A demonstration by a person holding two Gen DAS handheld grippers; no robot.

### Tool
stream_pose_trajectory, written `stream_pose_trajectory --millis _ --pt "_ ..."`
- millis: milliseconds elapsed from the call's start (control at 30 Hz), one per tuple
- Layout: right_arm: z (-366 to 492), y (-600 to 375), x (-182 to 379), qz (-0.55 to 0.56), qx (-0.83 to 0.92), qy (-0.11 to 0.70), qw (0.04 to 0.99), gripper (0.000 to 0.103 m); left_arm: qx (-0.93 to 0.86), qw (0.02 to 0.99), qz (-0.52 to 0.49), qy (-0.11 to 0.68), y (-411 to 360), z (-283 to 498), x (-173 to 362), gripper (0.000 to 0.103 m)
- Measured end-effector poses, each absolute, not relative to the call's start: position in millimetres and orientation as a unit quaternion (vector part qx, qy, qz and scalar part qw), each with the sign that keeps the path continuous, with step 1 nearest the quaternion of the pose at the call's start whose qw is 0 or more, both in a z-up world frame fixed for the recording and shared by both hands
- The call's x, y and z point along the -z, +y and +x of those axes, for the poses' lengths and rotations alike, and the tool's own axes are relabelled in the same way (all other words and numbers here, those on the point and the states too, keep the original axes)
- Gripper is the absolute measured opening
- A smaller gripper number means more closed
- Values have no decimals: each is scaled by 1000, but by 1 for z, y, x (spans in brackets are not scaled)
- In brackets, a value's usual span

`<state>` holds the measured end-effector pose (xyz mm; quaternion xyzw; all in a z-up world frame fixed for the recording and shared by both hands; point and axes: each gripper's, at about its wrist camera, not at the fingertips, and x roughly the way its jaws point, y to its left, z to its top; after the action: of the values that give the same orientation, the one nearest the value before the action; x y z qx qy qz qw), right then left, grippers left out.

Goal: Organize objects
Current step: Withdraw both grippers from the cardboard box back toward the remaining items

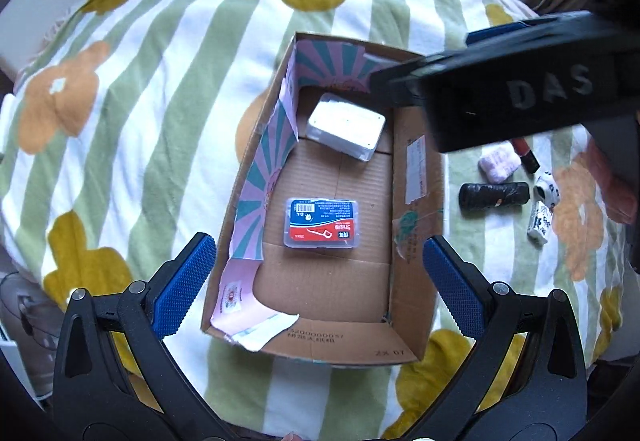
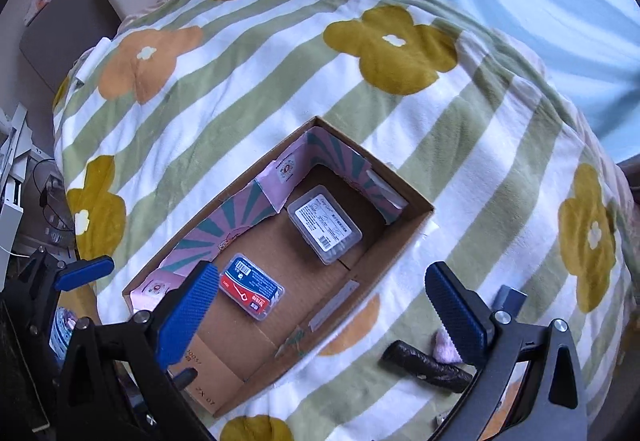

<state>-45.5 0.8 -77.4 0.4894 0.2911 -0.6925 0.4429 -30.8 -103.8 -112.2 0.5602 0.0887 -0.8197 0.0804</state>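
2 plastic cases (image 1: 323,220) (image 1: 346,126) flat in cardboard box (image 1: 416,177)

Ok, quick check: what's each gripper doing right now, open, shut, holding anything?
Left gripper: open, empty, over the cardboard box.
Right gripper: open, empty, above the box's near edge.

Two wrist cameras look down on one cardboard box (image 1: 412,177) on a bed.

The left wrist view hangs nearly straight above the box, close in. The right wrist view looks at the box (image 2: 416,237) obliquely from its near corner, slightly farther back, facing the headboard end. Both share the box interior and flowered blanket (image 1: 152,89).
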Motion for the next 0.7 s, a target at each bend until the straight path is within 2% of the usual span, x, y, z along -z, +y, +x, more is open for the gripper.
stream_pose_trajectory --millis 267,700 --pt "-39 91 28 493 759 213 369 103 841 63 529 91 -88 -10 69 103" --pt "-22 235 10 496 836 92 215 103 854 9 516 70 -30 -18 36 103"
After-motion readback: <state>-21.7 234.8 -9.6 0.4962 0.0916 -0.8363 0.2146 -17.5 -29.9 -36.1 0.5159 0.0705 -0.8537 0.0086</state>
